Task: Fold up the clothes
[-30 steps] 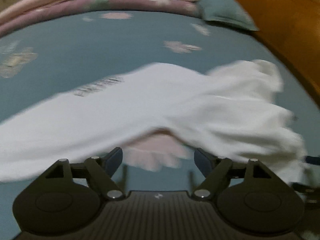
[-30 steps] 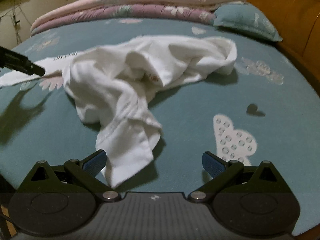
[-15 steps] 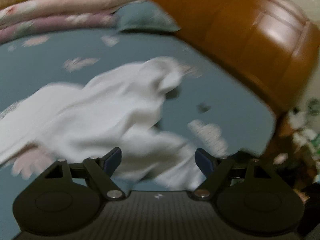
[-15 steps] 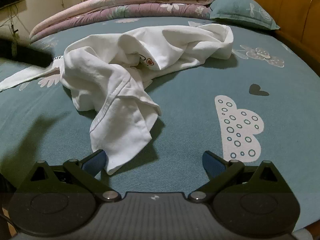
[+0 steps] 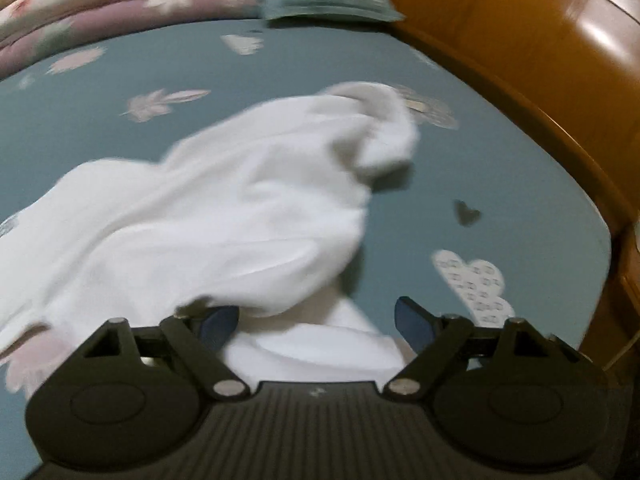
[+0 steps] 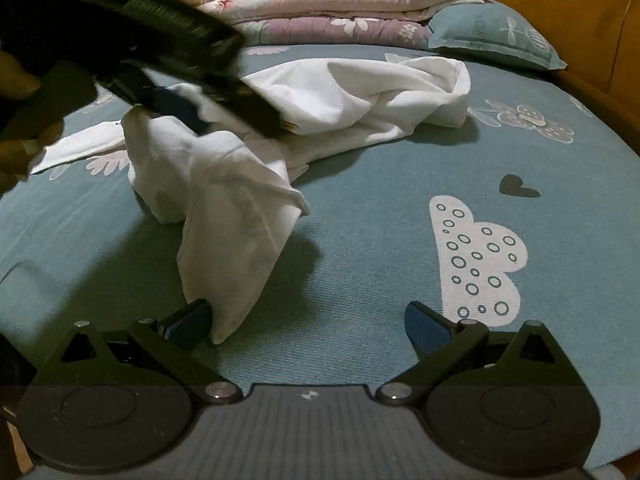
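Observation:
A crumpled white garment (image 6: pixel 320 96) lies on the teal bedsheet (image 6: pixel 360 240). One corner of it (image 6: pixel 224 248) trails toward me. My right gripper (image 6: pixel 308 322) is open just above the sheet, and its left fingertip (image 6: pixel 192 320) touches that corner's tip. In the left wrist view the garment (image 5: pixel 224 216) fills the middle, blurred. My left gripper (image 5: pixel 316 322) is open with white cloth lying between and over its fingers. The right wrist view shows the left gripper (image 6: pixel 224 120) blurred, low over the garment's left bunch, with a hand (image 6: pixel 24 120) behind it.
Folded pink and purple quilts (image 6: pixel 344 12) and a teal pillow (image 6: pixel 496 36) lie at the far end of the bed. A wooden bed frame (image 5: pixel 540 60) curves along the right side. The sheet to the right of the garment shows a white cloud print (image 6: pixel 476 256).
My left gripper swung right and came down over the garment, entering the right wrist view. My right gripper moved closer to the trailing corner. Both stayed open.

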Demonstrator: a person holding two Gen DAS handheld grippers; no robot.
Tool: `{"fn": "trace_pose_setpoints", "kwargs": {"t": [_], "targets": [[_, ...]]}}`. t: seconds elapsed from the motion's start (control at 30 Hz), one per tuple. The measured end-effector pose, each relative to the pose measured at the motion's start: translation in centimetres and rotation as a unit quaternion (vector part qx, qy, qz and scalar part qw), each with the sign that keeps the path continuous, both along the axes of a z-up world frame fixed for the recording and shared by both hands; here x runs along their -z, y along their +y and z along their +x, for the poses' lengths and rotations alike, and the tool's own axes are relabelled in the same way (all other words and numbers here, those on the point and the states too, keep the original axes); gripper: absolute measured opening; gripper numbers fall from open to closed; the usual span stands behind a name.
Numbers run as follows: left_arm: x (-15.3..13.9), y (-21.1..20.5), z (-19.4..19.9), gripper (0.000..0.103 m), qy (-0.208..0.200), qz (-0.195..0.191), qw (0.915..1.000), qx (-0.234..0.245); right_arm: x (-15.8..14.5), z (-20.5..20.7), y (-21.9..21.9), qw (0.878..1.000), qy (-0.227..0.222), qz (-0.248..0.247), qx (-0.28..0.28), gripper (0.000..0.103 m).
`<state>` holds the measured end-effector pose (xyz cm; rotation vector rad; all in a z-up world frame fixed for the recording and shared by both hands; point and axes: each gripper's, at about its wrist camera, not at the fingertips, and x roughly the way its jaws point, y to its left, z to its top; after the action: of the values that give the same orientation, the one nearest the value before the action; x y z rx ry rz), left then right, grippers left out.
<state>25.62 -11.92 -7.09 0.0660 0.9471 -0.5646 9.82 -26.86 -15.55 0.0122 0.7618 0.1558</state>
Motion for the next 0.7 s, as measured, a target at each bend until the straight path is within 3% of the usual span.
{"fn": "trace_pose_setpoints", "kwargs": {"t": [0.2, 0.33, 0.47, 0.7], "targets": [[-0.1, 4.2, 1.6, 0.082, 0.0, 0.022, 0.9992, -0.034, 0.0, 0.0, 0.1, 1.0, -0.002, -0.011, -0.005, 0.103], [-0.5, 4.1, 2.6, 0.081, 0.007, 0.029, 0.9986, -0.043, 0.0, 0.0, 0.0, 1.0, -0.002, -0.009, -0.004, 0.103], [-1.9, 1.0, 0.0, 0.086, -0.019, 0.03, 0.999, 0.028, 0.1, 0.0, 0.2, 1.0, -0.002, -0.011, -0.001, 0.103], [-0.4, -1.4, -1.2, 0.088, -0.017, 0.066, 0.9949, 0.074, 0.0, -0.1, 0.4, 1.0, 0.002, -0.013, 0.005, 0.103]]}}
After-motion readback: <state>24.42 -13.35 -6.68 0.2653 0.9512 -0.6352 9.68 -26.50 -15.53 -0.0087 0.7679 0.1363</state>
